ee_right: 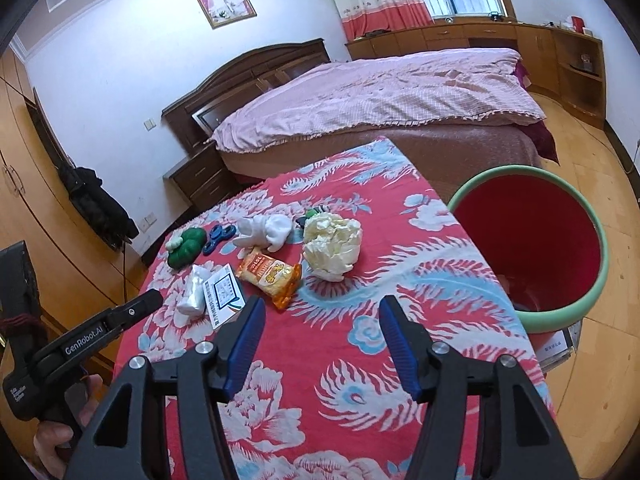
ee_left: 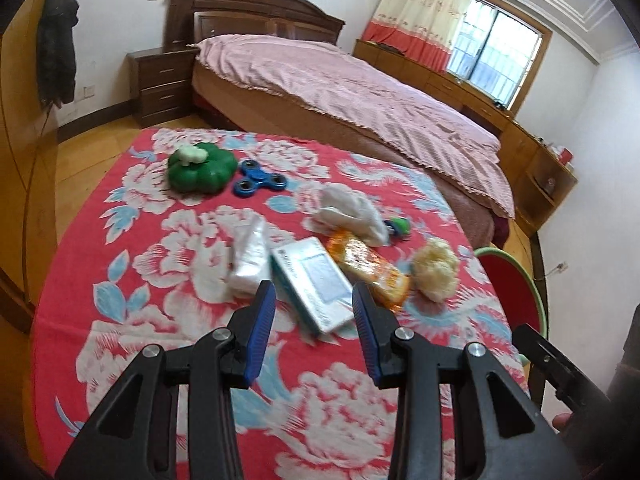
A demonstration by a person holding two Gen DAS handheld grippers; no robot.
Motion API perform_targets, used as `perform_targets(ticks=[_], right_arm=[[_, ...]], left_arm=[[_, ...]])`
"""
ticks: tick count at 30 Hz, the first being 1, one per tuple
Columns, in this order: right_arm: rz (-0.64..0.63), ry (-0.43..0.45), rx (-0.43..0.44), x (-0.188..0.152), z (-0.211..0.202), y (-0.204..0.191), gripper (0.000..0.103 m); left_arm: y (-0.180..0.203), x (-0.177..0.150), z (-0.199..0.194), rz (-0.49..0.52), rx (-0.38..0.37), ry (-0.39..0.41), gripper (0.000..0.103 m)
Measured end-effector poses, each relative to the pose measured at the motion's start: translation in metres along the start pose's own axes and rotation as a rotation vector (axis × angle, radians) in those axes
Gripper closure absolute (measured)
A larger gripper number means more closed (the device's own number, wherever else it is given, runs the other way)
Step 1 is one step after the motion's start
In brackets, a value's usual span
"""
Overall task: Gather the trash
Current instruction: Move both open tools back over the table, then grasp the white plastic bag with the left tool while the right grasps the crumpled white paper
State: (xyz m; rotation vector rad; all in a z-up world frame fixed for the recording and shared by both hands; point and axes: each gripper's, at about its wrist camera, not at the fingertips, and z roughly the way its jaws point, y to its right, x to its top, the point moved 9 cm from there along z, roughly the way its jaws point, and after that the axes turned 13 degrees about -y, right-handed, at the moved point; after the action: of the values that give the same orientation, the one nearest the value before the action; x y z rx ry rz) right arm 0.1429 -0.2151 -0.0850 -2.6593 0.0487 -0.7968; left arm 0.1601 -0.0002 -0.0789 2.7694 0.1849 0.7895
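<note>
On the red flowered tablecloth (ee_left: 168,280) lie a white tissue pack (ee_left: 250,258), a teal and white carton (ee_left: 316,284), an orange snack wrapper (ee_left: 368,270), a crumpled yellowish paper ball (ee_left: 435,269) and a crumpled white tissue (ee_left: 352,208). My left gripper (ee_left: 314,300) is open and empty, just above the carton's near end. My right gripper (ee_right: 322,312) is open and empty, hovering short of the wrapper (ee_right: 269,274) and the paper ball (ee_right: 332,246). A red bin with a green rim (ee_right: 532,248) stands off the table's right edge.
A green toy (ee_left: 200,166), a blue fidget spinner (ee_left: 258,182) and a small green and blue object (ee_left: 400,226) also lie on the table. A bed with a pink cover (ee_left: 360,92) stands behind. A nightstand (ee_left: 160,84) is at the left.
</note>
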Motion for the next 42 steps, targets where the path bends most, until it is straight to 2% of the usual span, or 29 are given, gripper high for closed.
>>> perform_targets(ticks=[11,22,26,31,36,39,41,42], right_arm=[[0.005,-0.069,-0.032,0.022,0.043,0.003,0.034],[0.008,-0.131,-0.072,0.048,0.089,0.012,0.032],[0.007,-0.148,-0.086,0.054,0.103,0.017,0.032],[0.006,-0.161,-0.065,0.056,0.113,0.015,0.032],[0.006,-0.174,-0.049,0.055,0.121,0.013,0.032],[0.001,-0.18,-0.035,0.055,0.123,0.009,0.043],[-0.009,-0.188,-0.03,0.053,0.123,0.005,0.054],[-0.016,-0.192,-0.032,0.051,0.123,0.005,0.055]], left_arm=[[-0.044,0.025,0.046,-0.081,0.058,-0.056,0.06],[-0.052,0.035,0.089,-0.099,0.05,-0.125,0.06],[-0.056,0.04,0.091,-0.104,0.038,-0.11,0.06],[-0.061,0.039,0.09,-0.132,0.016,-0.109,0.06],[-0.068,0.034,0.087,-0.125,0.049,-0.111,0.06],[-0.069,0.032,0.09,-0.111,0.078,-0.12,0.06],[-0.067,0.032,0.092,-0.097,0.101,-0.121,0.06],[-0.066,0.032,0.092,-0.091,0.11,-0.122,0.06]])
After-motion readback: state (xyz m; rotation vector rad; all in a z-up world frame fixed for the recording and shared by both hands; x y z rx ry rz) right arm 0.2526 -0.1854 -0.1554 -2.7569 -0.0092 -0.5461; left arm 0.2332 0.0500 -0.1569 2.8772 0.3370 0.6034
